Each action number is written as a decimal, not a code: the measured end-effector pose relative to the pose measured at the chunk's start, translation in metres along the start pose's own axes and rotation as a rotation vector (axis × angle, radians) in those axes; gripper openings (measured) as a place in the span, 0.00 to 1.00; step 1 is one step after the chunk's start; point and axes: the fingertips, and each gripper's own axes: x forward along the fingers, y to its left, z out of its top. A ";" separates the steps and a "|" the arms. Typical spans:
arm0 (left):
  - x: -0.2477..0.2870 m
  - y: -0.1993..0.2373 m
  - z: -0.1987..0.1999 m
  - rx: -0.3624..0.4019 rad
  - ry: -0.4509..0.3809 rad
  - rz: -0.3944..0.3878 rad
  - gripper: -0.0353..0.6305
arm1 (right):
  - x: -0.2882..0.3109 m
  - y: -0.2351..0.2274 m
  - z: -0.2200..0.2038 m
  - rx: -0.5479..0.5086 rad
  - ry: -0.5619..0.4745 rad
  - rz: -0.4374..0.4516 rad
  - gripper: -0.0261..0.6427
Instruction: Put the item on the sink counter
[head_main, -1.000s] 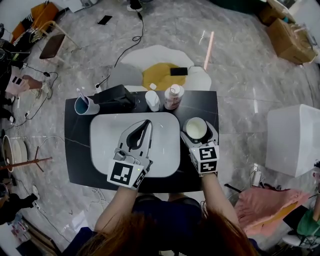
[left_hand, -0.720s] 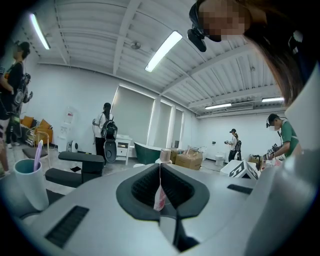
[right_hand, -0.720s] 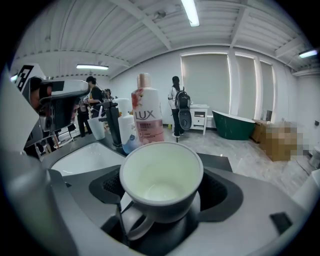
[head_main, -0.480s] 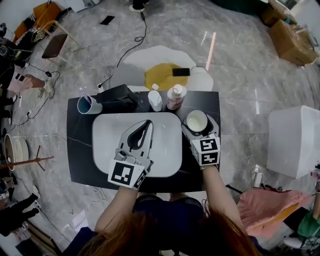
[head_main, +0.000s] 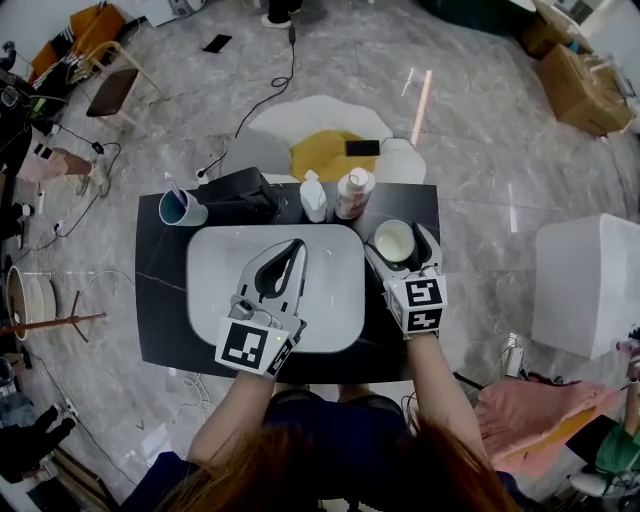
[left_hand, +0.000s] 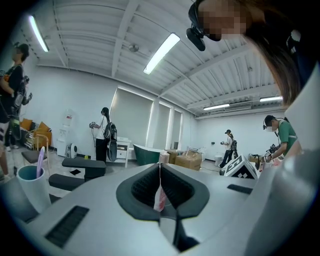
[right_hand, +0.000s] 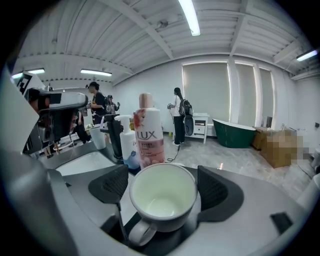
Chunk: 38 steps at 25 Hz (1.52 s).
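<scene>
A white mug (head_main: 393, 242) sits over the right end of the black sink counter (head_main: 160, 300), its handle turned toward me. My right gripper (head_main: 400, 243) is shut on the mug (right_hand: 163, 195), one ribbed pad against each side; I cannot tell whether its base touches the counter. My left gripper (head_main: 295, 248) hovers above the white basin (head_main: 215, 290), shut with nothing in it. In the left gripper view the left gripper (left_hand: 160, 175) shows only a thin slit between its pads.
Along the counter's back edge stand a pink-and-white Lux bottle (head_main: 351, 192), a white pump bottle (head_main: 313, 197), a black faucet block (head_main: 240, 192) and a blue cup with a toothbrush (head_main: 182, 208). A white box (head_main: 585, 280) stands on the floor to the right.
My right gripper has carried the mug a little farther back along the counter, toward the Lux bottle. The left gripper has stayed over the basin.
</scene>
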 end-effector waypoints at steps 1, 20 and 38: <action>-0.001 -0.001 0.001 0.001 -0.002 -0.001 0.09 | -0.002 0.000 0.003 0.000 -0.008 -0.002 0.71; -0.019 -0.019 0.038 0.015 -0.071 -0.019 0.09 | -0.070 0.000 0.058 0.015 -0.162 -0.067 0.40; -0.034 -0.043 0.112 0.065 -0.201 -0.056 0.09 | -0.169 0.009 0.140 0.022 -0.377 -0.109 0.06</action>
